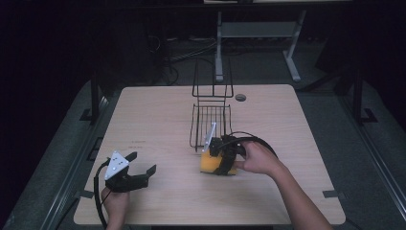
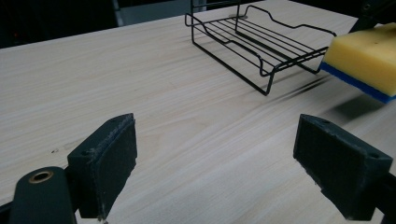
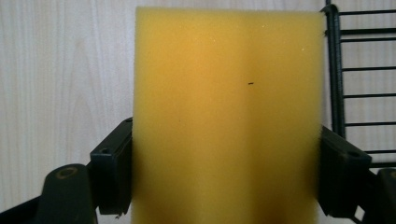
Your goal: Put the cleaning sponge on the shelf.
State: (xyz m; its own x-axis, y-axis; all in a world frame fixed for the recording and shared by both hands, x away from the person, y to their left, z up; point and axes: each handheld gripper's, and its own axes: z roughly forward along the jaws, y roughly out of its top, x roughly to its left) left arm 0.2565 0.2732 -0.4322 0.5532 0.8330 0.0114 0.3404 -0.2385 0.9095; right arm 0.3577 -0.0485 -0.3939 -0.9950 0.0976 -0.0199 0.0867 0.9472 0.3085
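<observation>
A yellow sponge (image 1: 213,164) with a blue underside (image 2: 369,58) hangs just above the wooden table (image 1: 153,120), at the near end of a black wire rack (image 1: 210,122). My right gripper (image 1: 221,160) is shut on the sponge; in the right gripper view the sponge (image 3: 224,116) sits between both jaws, with the rack (image 3: 359,70) to its right. At the table's front left my left gripper (image 1: 143,164) stands open with nothing between its jaws. In the left gripper view the open left gripper (image 2: 224,168) faces bare table, the rack (image 2: 261,37) farther off.
The rack's tall wire back (image 1: 212,79) stands at the far end. A round cable hole (image 1: 241,97) lies in the table near its back edge. A grey desk frame (image 1: 253,38) stands on the dark floor behind the table.
</observation>
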